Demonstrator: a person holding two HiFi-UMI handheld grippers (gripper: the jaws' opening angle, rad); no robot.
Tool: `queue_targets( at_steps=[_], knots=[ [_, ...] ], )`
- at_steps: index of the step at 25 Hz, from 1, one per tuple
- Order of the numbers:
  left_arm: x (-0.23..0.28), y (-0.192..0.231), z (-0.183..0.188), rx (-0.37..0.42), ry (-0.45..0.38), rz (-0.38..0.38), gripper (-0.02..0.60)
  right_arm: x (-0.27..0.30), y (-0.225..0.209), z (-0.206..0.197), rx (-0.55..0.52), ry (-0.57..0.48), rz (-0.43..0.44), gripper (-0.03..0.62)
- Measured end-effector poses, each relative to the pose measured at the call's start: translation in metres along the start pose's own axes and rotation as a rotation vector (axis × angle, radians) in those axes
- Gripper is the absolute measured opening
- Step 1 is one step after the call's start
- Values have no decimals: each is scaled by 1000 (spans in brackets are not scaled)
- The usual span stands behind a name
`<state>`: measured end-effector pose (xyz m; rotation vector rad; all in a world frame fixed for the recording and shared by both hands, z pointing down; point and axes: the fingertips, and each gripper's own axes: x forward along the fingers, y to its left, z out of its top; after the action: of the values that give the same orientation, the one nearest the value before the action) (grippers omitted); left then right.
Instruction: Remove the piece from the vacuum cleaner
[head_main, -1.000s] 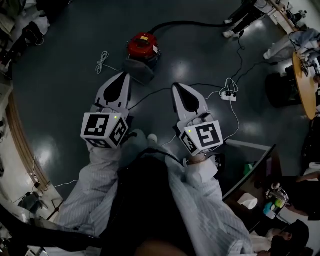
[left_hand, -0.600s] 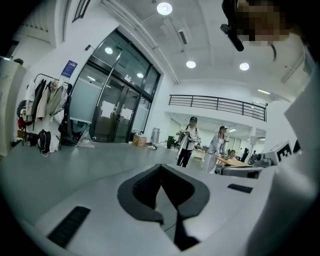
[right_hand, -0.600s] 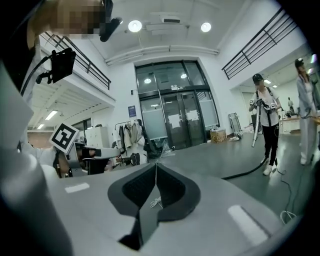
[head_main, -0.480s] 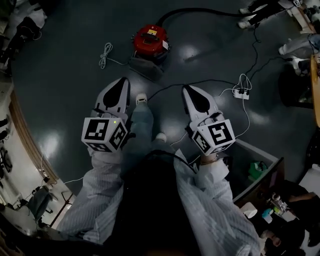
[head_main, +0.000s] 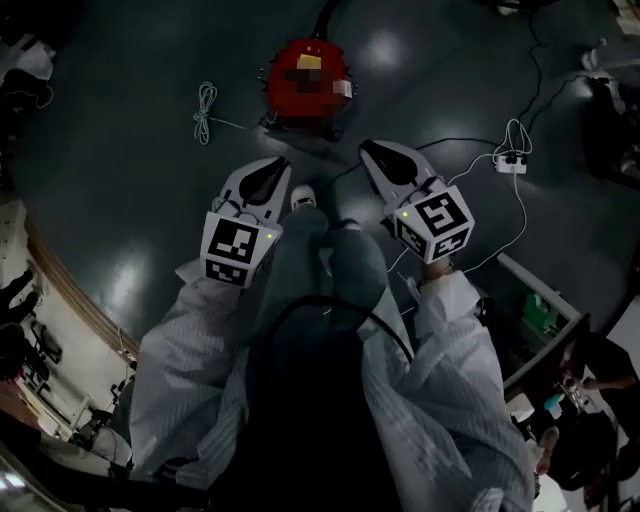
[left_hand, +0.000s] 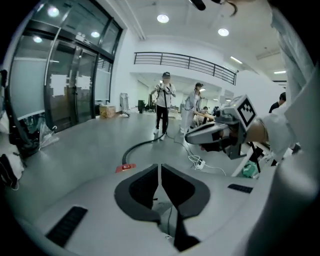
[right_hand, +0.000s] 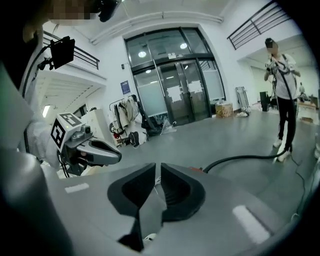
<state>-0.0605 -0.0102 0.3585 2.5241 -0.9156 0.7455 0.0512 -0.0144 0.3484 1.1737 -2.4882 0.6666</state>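
The vacuum cleaner (head_main: 305, 85), red with a black hose (left_hand: 137, 147), is seen standing on the dark floor (head_main: 130, 150) just ahead of both claws and apart from them, while the left claw (head_main: 272, 168) and the right claw (head_main: 375, 152) are each clenched on nothing.

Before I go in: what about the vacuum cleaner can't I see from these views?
- Head view: the vacuum cleaner is small and dim, and a blurred patch covers its top, so the piece cannot be picked out.
- Head view: its hose runs off the top edge.
- Left gripper view: the left gripper hides all but a red sliver.
- Right gripper view: the right gripper does the same.
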Motion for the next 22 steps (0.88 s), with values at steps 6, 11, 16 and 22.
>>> queue_targets(
  at_steps=[6,11,16,22],
  knots=[
    [107,25,-91,102,171,-101,123,94,-65,-101,71,155,83,35],
    [184,39,-180,350,348,-162,178,166,-97,-185,-23,275,168,72],
    [245,58,-247,638,476,-169,191,232,-114,-258,-219,450,267,72],
    [281,68,-286,820,513,-146,201,270,-104,-291,-436,511,341,83]
  ],
)
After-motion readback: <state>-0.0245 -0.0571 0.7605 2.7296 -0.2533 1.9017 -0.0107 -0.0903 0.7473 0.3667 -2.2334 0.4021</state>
